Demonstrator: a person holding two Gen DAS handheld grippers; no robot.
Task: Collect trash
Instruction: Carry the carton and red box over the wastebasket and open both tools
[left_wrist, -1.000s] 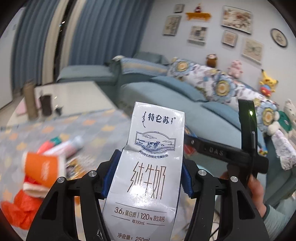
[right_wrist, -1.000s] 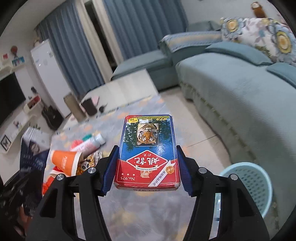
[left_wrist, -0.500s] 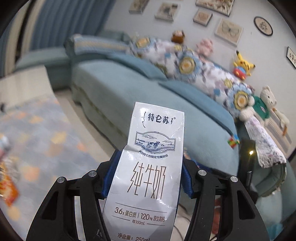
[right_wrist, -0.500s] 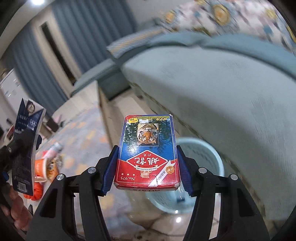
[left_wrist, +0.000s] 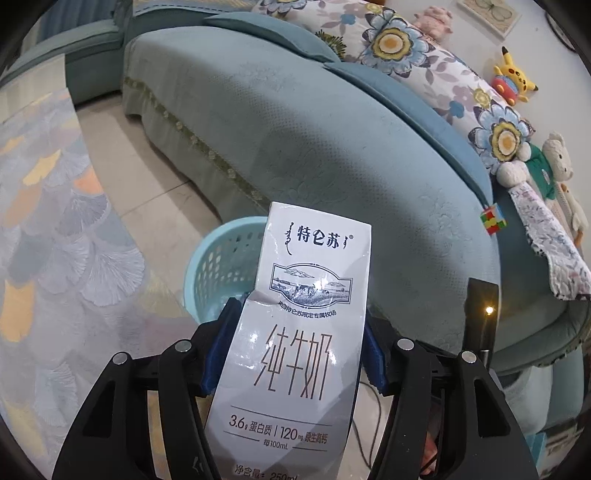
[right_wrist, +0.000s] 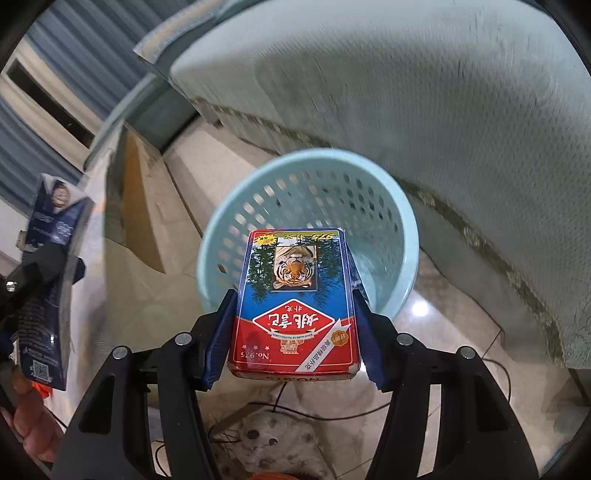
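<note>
With the card box (right_wrist: 293, 306) pinched by the right gripper (right_wrist: 293, 332) above the basket (right_wrist: 221, 236) and the milk carton (left_wrist: 299, 332) by the left gripper (left_wrist: 295, 354), each should be released only once centred over the rim.

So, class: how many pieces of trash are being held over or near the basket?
2: the milk carton in the left tool, and the playing-card box in the right tool, above the basket.
</note>
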